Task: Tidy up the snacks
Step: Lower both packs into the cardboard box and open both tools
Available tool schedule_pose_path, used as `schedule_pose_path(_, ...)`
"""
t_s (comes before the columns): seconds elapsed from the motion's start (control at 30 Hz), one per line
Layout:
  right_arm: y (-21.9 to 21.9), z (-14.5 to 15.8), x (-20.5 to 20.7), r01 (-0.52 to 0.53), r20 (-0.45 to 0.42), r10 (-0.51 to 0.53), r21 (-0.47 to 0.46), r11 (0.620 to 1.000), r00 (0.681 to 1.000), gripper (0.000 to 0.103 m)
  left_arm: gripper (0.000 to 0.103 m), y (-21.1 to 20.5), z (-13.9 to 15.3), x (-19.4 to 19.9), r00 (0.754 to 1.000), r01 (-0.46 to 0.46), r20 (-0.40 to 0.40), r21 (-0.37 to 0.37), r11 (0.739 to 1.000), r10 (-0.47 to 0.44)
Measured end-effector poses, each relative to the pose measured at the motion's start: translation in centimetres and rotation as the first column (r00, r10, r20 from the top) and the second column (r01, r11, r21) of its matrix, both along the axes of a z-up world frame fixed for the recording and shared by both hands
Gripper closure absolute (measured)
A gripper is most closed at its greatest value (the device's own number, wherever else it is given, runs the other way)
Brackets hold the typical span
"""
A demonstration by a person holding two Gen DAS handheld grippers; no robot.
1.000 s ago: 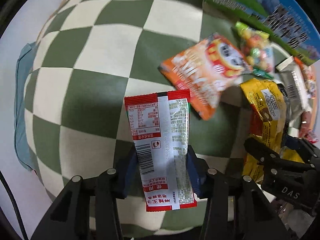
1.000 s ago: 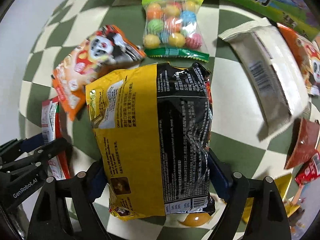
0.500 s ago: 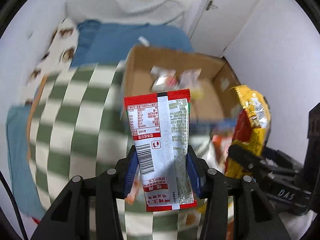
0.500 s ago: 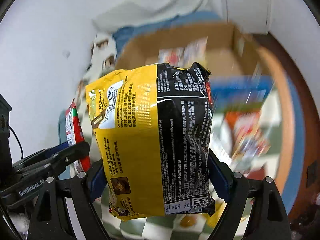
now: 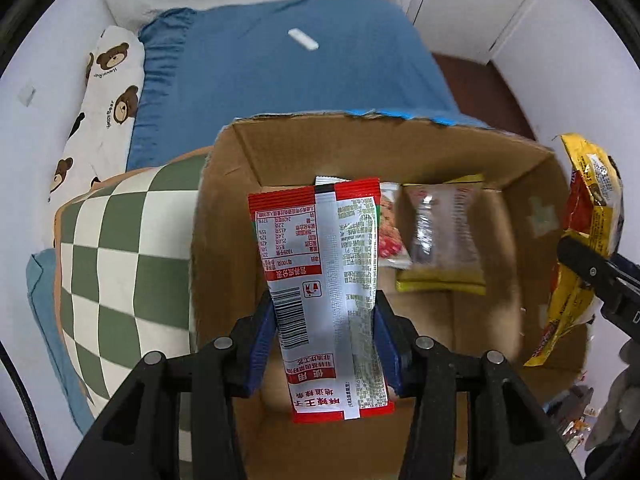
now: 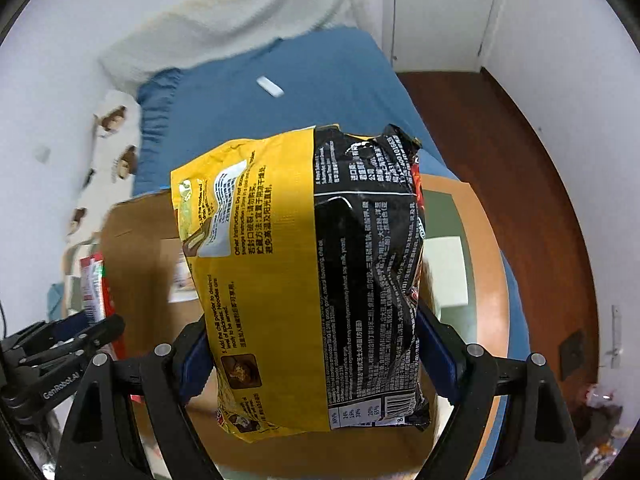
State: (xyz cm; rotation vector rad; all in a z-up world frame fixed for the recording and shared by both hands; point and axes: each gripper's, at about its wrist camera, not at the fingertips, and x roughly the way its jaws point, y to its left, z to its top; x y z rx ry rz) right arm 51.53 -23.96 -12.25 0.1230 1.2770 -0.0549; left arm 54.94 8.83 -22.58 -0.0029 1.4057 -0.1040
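My left gripper (image 5: 326, 340) is shut on a red and white snack sachet (image 5: 324, 280) and holds it upright over an open cardboard box (image 5: 532, 200). Inside the box lie a clear and yellow packet (image 5: 444, 240) and another small packet. My right gripper (image 6: 316, 356) is shut on a large yellow and black noodle packet (image 6: 304, 280), held above the box's right side (image 6: 136, 240). That packet and right gripper show at the right edge of the left wrist view (image 5: 580, 248). The left gripper with the sachet shows at the left of the right wrist view (image 6: 92, 280).
The box stands on a green and white checked cloth (image 5: 120, 264) on a bed with a blue sheet (image 5: 300, 68). A bear-print pillow (image 5: 108, 92) lies at the left. A brown wooden floor (image 6: 520, 160) and white walls are at the right.
Both grippers lifted their packets off the checked cloth with the loose snacks and swung up and over to the open cardboard box, which is now close below them.
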Motion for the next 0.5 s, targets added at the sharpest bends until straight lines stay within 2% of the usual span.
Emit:
schedule_pose_path(0.1, -1.0, -3.5, 1.8, 0.002, -0.055, -0.003, -0.007, 1.000, 0.998, 0.014, 0.057, 0.0, -1.4, 1.4, 0.999, 0.004, -0.032, 0.037, 0.999, -0.003)
schedule_pose_path(0.17, 0.7, -5.3, 2.2, 0.003, -0.085, -0.006, -0.031, 1.000, 0.996, 0.012, 0.054, 0.2, -1.9, 2.0, 0.999, 0.002, -0.040, 0.042, 0.999, -0.001)
schedule_pose_path(0.2, 1.3, -6.2, 2.9, 0.005, -0.091, -0.008, -0.035, 0.999, 0.996, 0.010, 0.046, 0.4, -1.9, 2.2, 0.999, -0.002, -0.040, 0.041, 0.999, 0.003)
schedule_pose_path(0.23, 2.5, -6.1, 2.4, 0.003, -0.094, -0.006, -0.029, 1.000, 0.996, 0.008, 0.029, 0.5, -2.0, 2.4, 0.999, -0.003, -0.037, 0.032, 0.999, 0.005)
schedule_pose_path(0.3, 3.7, -6.4, 2.7, -0.016, -0.100, 0.013, -0.026, 1.000, 0.995, 0.007, 0.010, 0.6, -2.0, 2.4, 0.999, -0.003, -0.032, 0.038, 0.999, 0.004)
schedule_pose_path(0.4, 5.6, -7.3, 3.9, -0.031, -0.106, 0.027, -0.031, 0.999, 0.994, 0.005, 0.010, 0.9, -1.9, 2.2, 0.999, -0.016, -0.035, 0.017, 1.000, 0.017)
schedule_pose_path(0.5, 6.3, -6.7, 3.2, -0.042, -0.108, 0.040, -0.023, 0.999, 0.993, 0.005, 0.010, 1.2, -1.9, 1.8, 0.998, -0.030, -0.047, -0.013, 0.999, 0.029)
